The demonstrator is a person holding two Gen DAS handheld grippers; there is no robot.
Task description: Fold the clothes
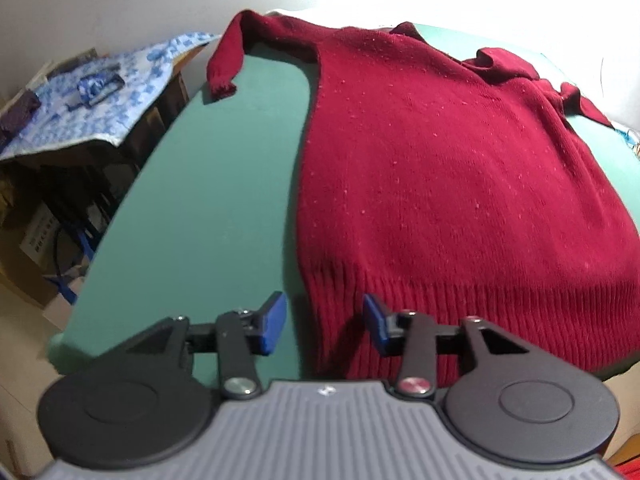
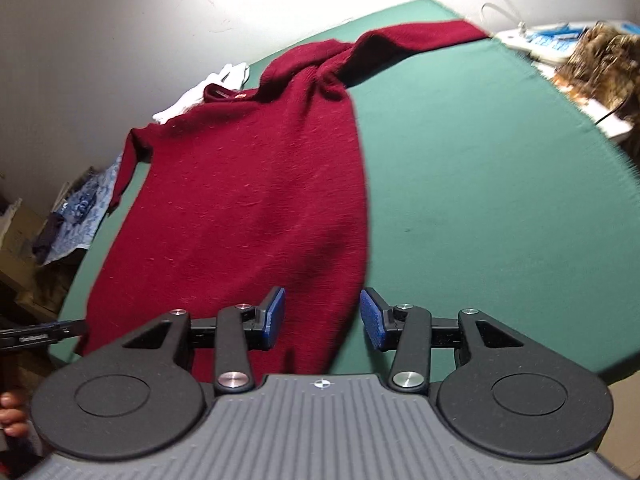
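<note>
A dark red knit sweater (image 1: 440, 152) lies flat on the green table (image 1: 208, 184), its ribbed hem nearest me. One sleeve (image 1: 228, 56) hangs out at the far left; the other sleeve (image 2: 416, 40) stretches toward the far right. My left gripper (image 1: 325, 326) is open, hovering over the hem's left corner with nothing between its blue pads. My right gripper (image 2: 323, 318) is open as well, above the sweater's (image 2: 248, 200) near right edge. The left gripper's tip (image 2: 44, 330) shows at the left edge of the right wrist view.
A blue-and-white patterned cloth (image 1: 100, 92) covers a lower table at the left, with boxes beneath. White cloth (image 2: 208, 88) lies beyond the sweater's collar. Clutter, a cable and a furry brown item (image 2: 600, 60) sit at the far right. A hand (image 2: 12, 412) shows at lower left.
</note>
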